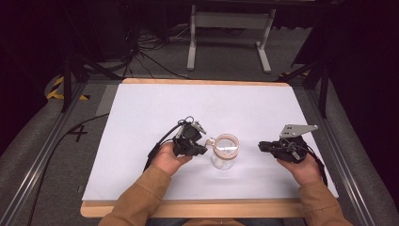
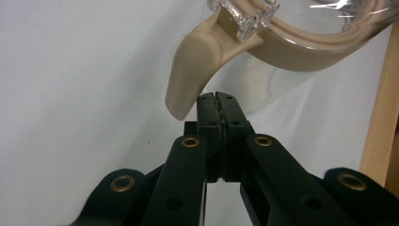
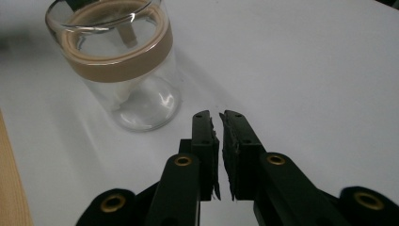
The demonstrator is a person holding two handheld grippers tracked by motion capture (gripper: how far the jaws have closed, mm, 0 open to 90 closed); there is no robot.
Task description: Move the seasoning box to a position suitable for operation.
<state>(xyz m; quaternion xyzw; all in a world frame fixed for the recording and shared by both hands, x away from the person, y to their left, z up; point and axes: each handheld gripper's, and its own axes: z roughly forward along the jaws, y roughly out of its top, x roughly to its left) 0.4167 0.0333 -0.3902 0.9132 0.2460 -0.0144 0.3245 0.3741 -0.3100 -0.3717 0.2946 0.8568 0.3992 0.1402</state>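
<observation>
step: clasp tab of clear round glass jar with beige collar (image 1: 225, 150) is judged approached | left gripper (image 2: 217, 96) pressed together empty just under tab | right gripper (image 3: 217, 116) slightly parted, empty, near jar | next: parting left jaws is called for

Bench (image 1: 141, 113): white sheet bare over the whole far half and along both side margins; open passage there for either hand.

Sole obstacle on the surface: glass jar (image 1: 225, 151), upright, near the middle of the near half. Tan clasp lever (image 2: 188, 75) juts from its rim, just above and beside the left gripper (image 2: 218, 96) tips, narrowing that approach.

Right gripper (image 3: 216, 115) sits well apart from the jar; bare sheet lies between them, nothing in the way.

Near wooden edge (image 1: 226, 209) carries both forearms.
</observation>
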